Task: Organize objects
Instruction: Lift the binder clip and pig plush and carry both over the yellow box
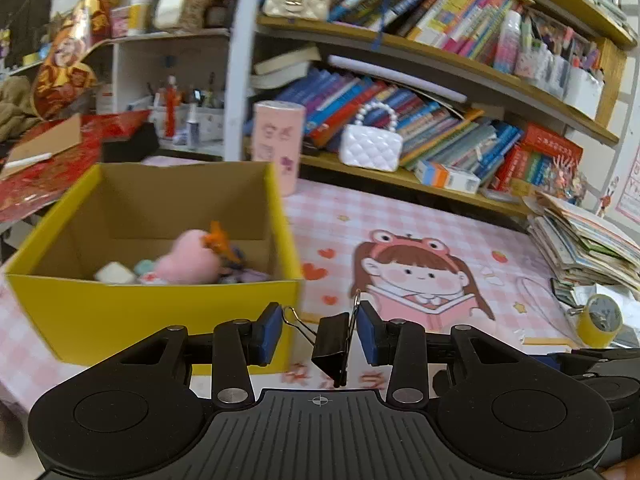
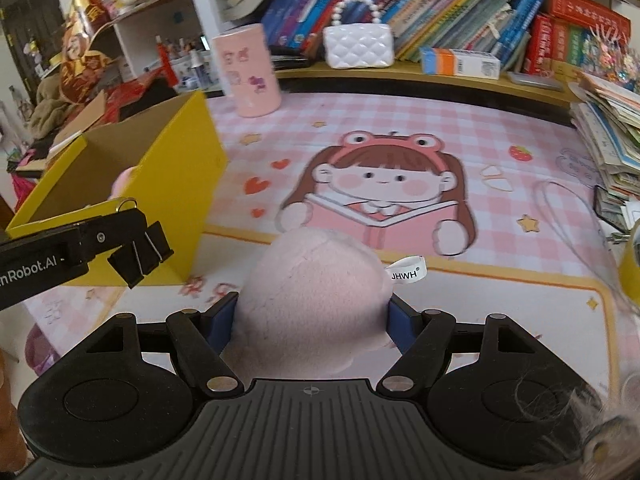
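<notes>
Table (image 2: 500,312) w/ pink cartoon mat carries a yellow box (image 1: 132,320) at its left edge, open top, already holding a pink plush & small bits. Pink plush toy (image 2: 316,300) is clamped in the right gripper (image 2: 314,322), jaws fairly wide & pressed on both sides of it, over the table's near edge, right of the box. Black binder clip (image 1: 334,344) sits in the left gripper (image 1: 318,330), jaws nearly closed, pinching its wire handles; it hangs just off the box's near right corner, not inside yet. Step in hand, prob.: drop both into the box. Do it well: bring the clip over the rim first & clear of the wall before letting go, keep the grippers apart so they don't bump, plush after, released low.
</notes>
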A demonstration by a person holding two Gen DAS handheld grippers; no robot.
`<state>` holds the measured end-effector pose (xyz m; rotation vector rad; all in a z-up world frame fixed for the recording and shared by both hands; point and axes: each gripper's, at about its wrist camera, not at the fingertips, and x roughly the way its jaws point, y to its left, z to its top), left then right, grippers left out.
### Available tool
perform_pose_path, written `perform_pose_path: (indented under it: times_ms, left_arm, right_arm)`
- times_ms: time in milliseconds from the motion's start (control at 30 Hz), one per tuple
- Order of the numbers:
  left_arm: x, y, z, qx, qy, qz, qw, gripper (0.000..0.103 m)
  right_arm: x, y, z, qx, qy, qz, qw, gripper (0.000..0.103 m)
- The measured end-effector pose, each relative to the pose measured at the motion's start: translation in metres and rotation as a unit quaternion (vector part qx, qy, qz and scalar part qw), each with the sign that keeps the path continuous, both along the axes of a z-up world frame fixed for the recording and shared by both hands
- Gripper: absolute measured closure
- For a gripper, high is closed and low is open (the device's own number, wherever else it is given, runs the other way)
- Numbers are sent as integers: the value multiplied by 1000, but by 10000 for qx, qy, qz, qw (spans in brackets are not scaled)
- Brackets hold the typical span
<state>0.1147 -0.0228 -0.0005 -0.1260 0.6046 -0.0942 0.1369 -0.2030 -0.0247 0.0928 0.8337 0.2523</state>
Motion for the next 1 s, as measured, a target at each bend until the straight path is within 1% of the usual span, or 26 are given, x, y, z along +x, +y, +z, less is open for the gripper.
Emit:
perform_pose_path:
  times_ms: [233, 467, 633, 1000]
  left_arm:
    - [-28, 48, 6, -15, -22, 261, 9997, 64]
    - [-50, 85, 7, -75, -14, 375, 9993, 64]
    - [-62, 106, 7, -73, -57, 351, 9993, 64]
    - [-85, 148, 11, 32, -166, 296, 9994, 64]
  right_arm:
    - [-15, 49, 10, 78, -63, 170, 9998, 30]
    - [-42, 97, 9, 46, -41, 409, 9991, 30]
    - [-57, 117, 11, 51, -119, 362, 9993, 30]
    - [-80, 159, 9, 249, -141, 215, 9994, 30]
